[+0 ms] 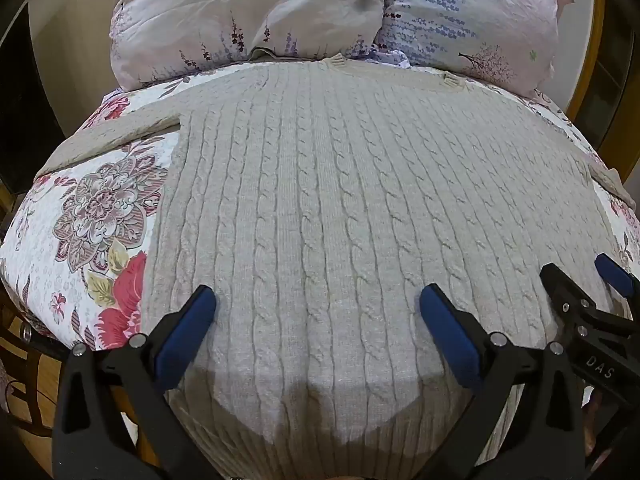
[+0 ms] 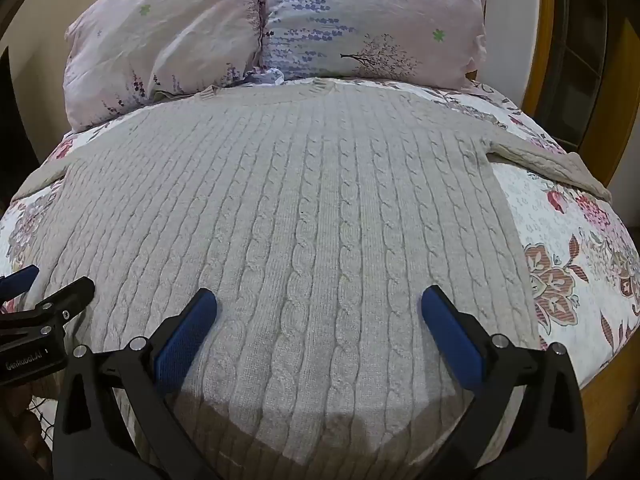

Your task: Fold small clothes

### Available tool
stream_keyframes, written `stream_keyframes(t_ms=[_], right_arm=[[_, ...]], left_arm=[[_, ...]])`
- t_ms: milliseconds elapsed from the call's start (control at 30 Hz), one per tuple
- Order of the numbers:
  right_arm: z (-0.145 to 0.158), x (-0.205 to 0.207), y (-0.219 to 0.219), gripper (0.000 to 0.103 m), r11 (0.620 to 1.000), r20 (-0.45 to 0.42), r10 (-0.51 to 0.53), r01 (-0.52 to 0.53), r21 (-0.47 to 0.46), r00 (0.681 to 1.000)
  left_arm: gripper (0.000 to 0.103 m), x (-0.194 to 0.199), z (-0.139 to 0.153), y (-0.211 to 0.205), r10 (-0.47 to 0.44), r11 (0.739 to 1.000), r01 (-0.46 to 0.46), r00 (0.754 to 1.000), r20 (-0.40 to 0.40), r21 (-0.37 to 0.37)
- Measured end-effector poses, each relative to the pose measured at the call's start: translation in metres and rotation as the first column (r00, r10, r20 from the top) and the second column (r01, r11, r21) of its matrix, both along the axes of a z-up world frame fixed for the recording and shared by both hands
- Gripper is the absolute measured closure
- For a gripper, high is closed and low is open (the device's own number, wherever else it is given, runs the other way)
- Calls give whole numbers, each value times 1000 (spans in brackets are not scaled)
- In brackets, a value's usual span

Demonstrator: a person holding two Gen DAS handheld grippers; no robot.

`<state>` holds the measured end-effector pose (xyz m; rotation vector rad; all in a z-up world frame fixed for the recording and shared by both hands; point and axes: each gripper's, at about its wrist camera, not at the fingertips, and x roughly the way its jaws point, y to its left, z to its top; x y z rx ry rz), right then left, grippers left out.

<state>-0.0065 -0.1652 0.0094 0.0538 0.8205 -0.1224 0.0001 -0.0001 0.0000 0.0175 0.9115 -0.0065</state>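
Observation:
A light grey cable-knit sweater (image 1: 340, 200) lies flat on the bed, collar far, hem near, sleeves spread out to both sides. It also fills the right wrist view (image 2: 300, 208). My left gripper (image 1: 318, 300) is open and empty, hovering over the hem on the left half. My right gripper (image 2: 320, 300) is open and empty over the hem on the right half. The right gripper also shows at the right edge of the left wrist view (image 1: 580, 276). The left gripper also shows at the left edge of the right wrist view (image 2: 52, 280).
A floral quilt (image 1: 92, 208) covers the bed under the sweater. Two pale floral pillows (image 1: 248, 16) (image 2: 372, 20) lie at the head, just past the collar. A wooden bed frame (image 2: 600, 408) edges the right side.

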Motion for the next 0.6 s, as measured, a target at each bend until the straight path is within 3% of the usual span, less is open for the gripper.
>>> stream_keyframes(t_ms=[600], right_arm=[[0, 0, 0, 1, 1000, -3, 0, 0, 2, 1000]], left_arm=[[2, 0, 0, 0, -1, 1000, 1, 1000, 3, 1]])
